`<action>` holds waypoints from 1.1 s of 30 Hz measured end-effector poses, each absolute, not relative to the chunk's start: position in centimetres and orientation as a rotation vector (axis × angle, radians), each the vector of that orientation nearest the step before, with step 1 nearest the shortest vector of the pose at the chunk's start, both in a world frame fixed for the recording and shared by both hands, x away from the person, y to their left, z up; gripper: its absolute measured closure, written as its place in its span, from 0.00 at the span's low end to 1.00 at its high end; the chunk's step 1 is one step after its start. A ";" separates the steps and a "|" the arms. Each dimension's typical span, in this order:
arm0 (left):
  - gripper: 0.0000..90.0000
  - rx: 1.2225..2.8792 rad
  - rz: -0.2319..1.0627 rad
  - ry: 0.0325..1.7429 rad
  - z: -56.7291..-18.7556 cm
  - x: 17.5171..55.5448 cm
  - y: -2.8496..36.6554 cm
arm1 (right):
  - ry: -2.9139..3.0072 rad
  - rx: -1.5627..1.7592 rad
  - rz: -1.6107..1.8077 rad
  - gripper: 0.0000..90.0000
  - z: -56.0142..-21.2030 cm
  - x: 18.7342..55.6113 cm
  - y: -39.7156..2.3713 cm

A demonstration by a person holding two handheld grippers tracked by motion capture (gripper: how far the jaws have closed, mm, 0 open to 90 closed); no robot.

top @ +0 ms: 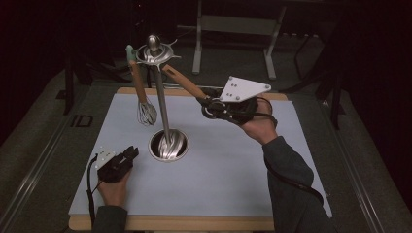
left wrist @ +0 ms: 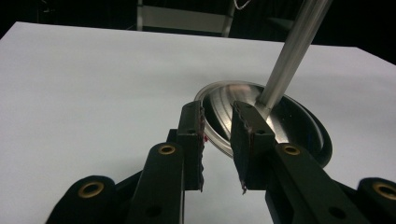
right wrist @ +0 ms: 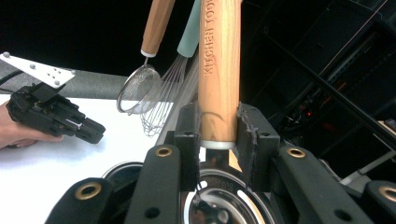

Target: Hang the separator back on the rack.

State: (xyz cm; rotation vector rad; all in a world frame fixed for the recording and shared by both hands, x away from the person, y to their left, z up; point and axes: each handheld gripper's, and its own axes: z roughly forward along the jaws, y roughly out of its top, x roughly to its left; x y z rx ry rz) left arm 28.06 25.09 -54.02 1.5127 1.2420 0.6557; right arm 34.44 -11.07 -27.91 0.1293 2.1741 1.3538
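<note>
The right gripper (right wrist: 218, 128) is clamping a wooden handle (right wrist: 218, 70) stamped "KITCHEN TOOL", hanging beside a whisk (top: 145, 112) on the steel stand (top: 161, 97). The left gripper (left wrist: 218, 144) is resting unclenched, holding nothing, near the stand's base (left wrist: 299, 121).

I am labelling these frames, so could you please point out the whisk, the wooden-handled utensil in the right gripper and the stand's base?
whisk (top: 146, 113): high view, wire loops.
wooden-handled utensil (right wrist: 218, 70): right gripper view, handle.
stand's base (left wrist: 223, 98): left gripper view, metal dish.
</note>
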 end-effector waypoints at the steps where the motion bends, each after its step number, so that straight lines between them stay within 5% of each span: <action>1: 0.83 1.513 0.655 1.242 -54.0 28.1 25.1 | 2.169 0.129 1.356 0.79 -27.9 34.4 -11.0; 33: 0.83 1.517 0.657 1.239 -54.0 28.1 25.1 | 2.153 0.095 1.398 0.79 -27.5 33.7 -10.3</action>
